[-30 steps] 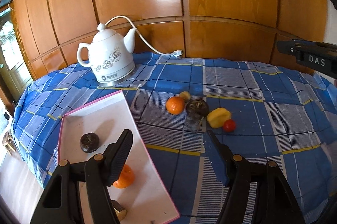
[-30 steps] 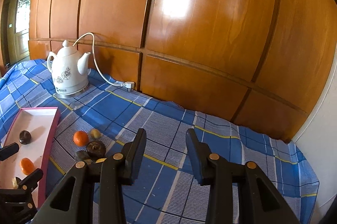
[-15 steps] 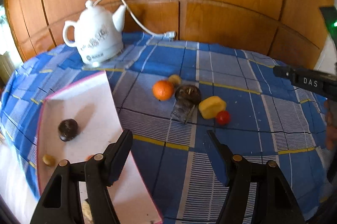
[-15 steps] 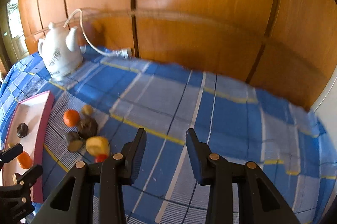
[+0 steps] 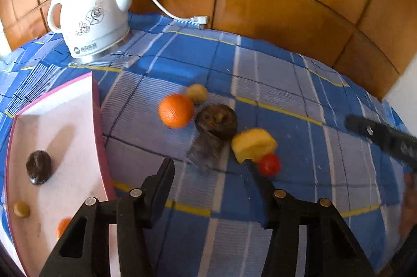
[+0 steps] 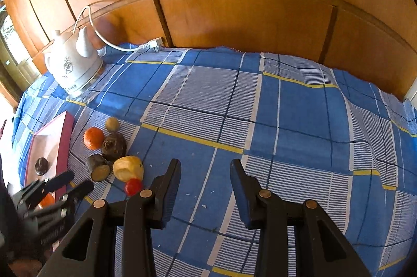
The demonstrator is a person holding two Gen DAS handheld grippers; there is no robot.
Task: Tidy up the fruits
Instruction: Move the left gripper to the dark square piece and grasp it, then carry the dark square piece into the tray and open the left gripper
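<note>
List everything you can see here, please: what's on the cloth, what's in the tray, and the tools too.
Kettle: 1, white, back left on the cloth, cord to the wall.
Tray: 1, pink-rimmed, left.
Orange: 1, on the cloth beside the tray.
Small round fruit: 1, tan, behind the orange.
Dark fruit: 1, brown, centre of the pile.
Yellow fruit: 1, right of it.
Tomato: 1, red, nearest.
Fruit in tray: dark one, small tan one, orange one.
Left gripper: black fingers, open.
Right gripper: black fingers, open.

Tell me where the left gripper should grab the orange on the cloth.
Grip the orange across its round middle, coming from above. The small yellow-green fruit and dark fruit crowd its far and right sides, so place the open left gripper fingers front-left and back-right.
</note>
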